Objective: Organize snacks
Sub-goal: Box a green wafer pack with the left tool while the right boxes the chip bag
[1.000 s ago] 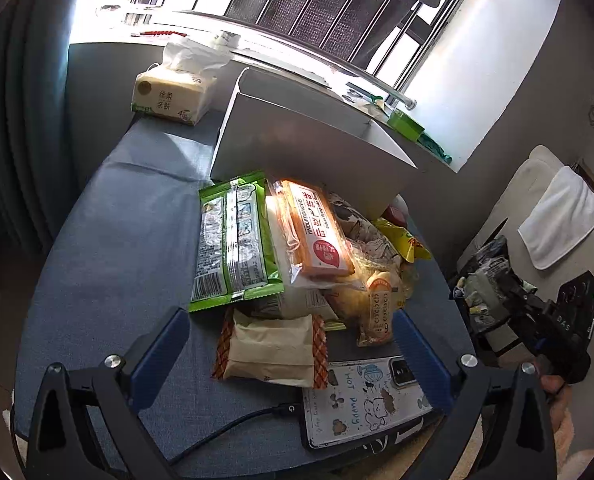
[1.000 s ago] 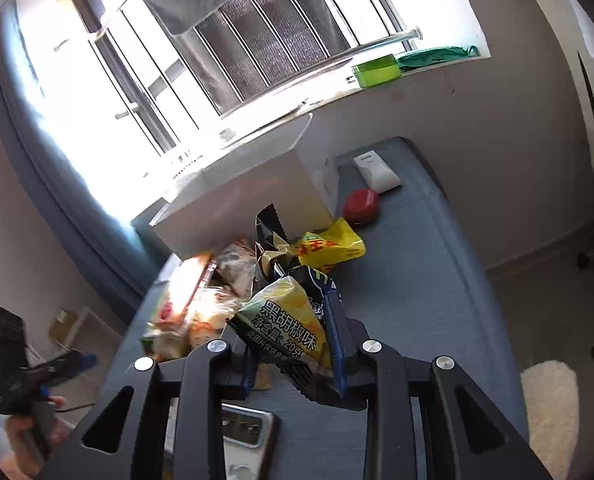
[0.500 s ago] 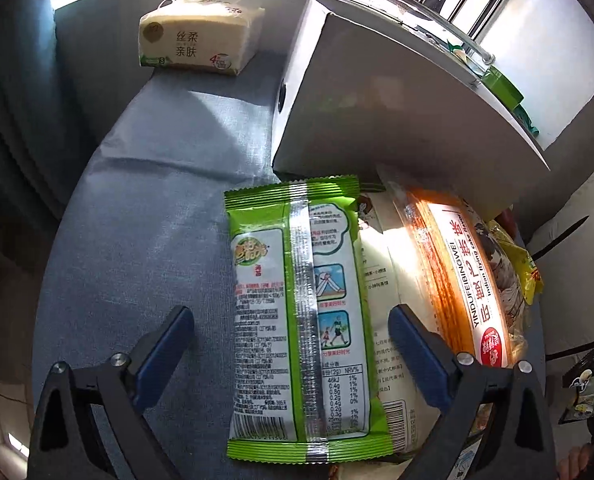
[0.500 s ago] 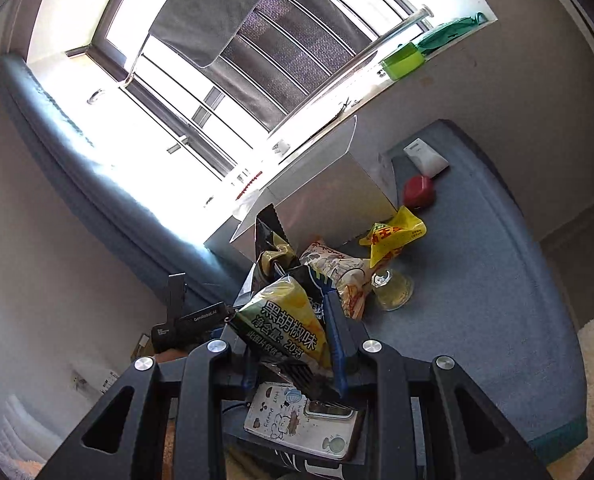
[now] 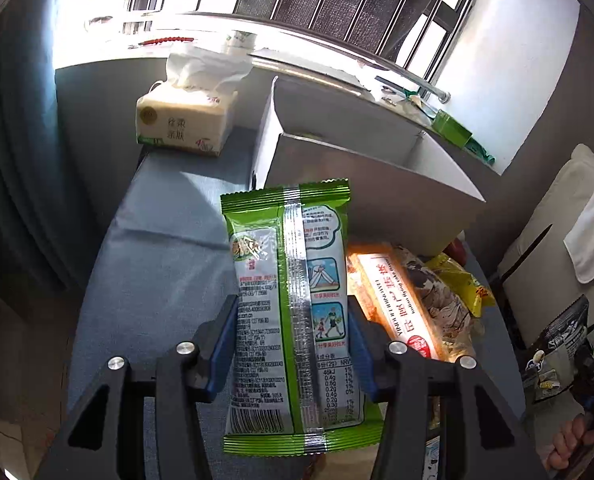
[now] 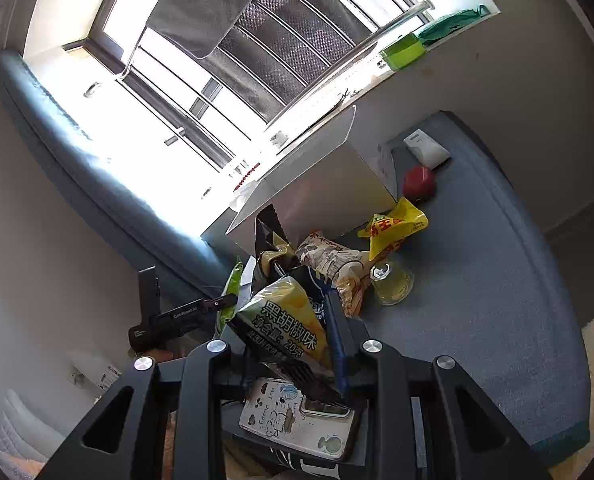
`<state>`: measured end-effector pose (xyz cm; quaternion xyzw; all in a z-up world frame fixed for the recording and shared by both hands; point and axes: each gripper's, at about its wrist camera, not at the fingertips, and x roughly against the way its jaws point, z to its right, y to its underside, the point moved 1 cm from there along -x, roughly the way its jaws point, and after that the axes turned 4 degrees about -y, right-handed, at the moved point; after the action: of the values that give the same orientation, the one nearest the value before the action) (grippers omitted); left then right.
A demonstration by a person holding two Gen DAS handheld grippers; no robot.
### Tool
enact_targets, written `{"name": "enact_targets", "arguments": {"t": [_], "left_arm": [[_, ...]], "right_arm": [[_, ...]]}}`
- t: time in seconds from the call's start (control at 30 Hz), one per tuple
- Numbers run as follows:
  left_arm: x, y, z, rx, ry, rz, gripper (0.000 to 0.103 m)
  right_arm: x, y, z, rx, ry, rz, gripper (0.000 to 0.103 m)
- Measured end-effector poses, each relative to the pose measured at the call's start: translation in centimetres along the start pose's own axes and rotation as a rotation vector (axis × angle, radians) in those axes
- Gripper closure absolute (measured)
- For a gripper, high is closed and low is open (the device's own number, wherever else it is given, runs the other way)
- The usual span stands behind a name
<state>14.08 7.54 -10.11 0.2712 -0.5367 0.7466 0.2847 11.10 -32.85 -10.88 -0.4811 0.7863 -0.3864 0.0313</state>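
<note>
Since a second ago the left claw has swung in over the pile and its jaws are closing on the green snack packet, pads pressing both long edges, the packet lifted clear toward the white box. The right claw stays clamped on the yellow pepper-flavour packet. Beyond lie the orange-labelled packet and other snacks on the blue surface, with a tissue pack behind. Both packets look ready for the box, probably the green one first.
</note>
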Motion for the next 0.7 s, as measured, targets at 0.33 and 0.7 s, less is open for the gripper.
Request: {"name": "enact_targets", "arguments": {"t": [0.33, 0.7], "left_arm": [[-0.2, -11.3, 7.1, -0.141, 0.062, 0.124, 0.048], [-8.8, -18.5, 8.8, -0.170, -0.075, 0.046, 0.030]], "right_arm": [[-7.8, -11.3, -5.5, 0.175, -0.056, 0.045, 0.071], [-19.6, -20.9, -1.4, 0.096, 0.120, -0.036, 0.070]]}}
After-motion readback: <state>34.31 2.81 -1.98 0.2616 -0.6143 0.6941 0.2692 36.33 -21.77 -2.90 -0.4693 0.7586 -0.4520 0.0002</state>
